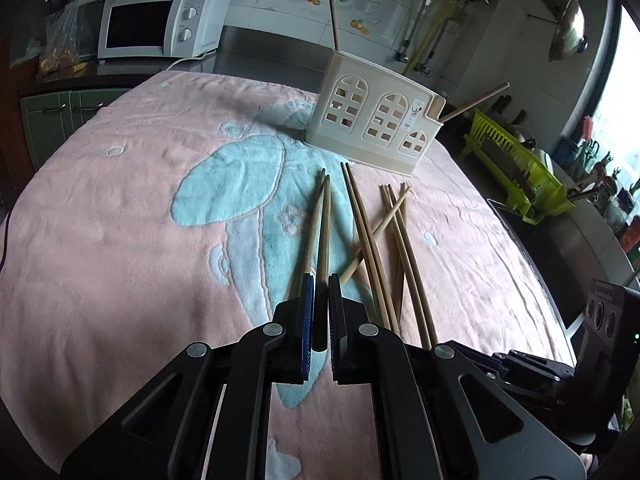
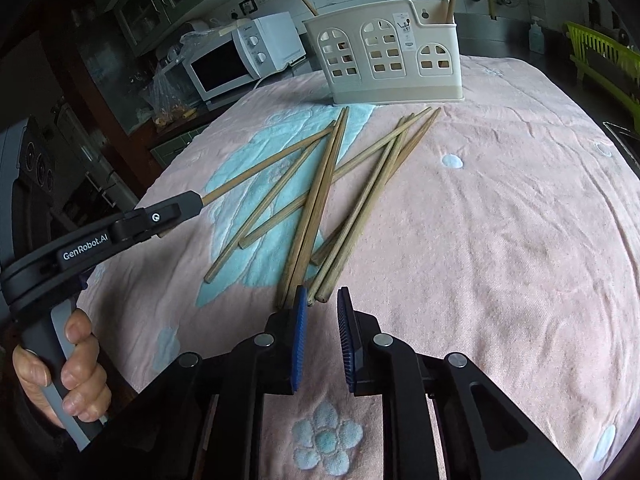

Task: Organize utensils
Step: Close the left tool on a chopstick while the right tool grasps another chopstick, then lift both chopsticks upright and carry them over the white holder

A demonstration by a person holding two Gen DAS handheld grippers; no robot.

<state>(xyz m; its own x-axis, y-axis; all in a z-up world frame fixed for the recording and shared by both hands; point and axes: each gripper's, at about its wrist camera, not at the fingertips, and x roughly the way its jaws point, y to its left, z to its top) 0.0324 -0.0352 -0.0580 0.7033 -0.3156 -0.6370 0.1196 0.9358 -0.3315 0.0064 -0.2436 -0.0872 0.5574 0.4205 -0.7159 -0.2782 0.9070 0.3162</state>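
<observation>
Several wooden chopsticks [image 2: 320,200] lie scattered on a pink and blue towel [image 2: 480,220], also in the left wrist view [image 1: 376,240]. A cream utensil holder [image 1: 372,116] with arched cut-outs stands behind them and holds two chopsticks; it also shows in the right wrist view [image 2: 384,56]. My left gripper [image 1: 320,284] is shut on one chopstick [image 1: 325,224] at its thick end, low over the towel; it shows from the side in the right wrist view [image 2: 192,202]. My right gripper [image 2: 322,296] is open and empty, just short of the near chopstick ends.
A white microwave [image 1: 160,24] sits on the counter at the back left. A green dish rack [image 1: 516,164] stands off the right edge of the towel-covered table [image 1: 100,220]. A wok [image 1: 568,28] hangs on the wall.
</observation>
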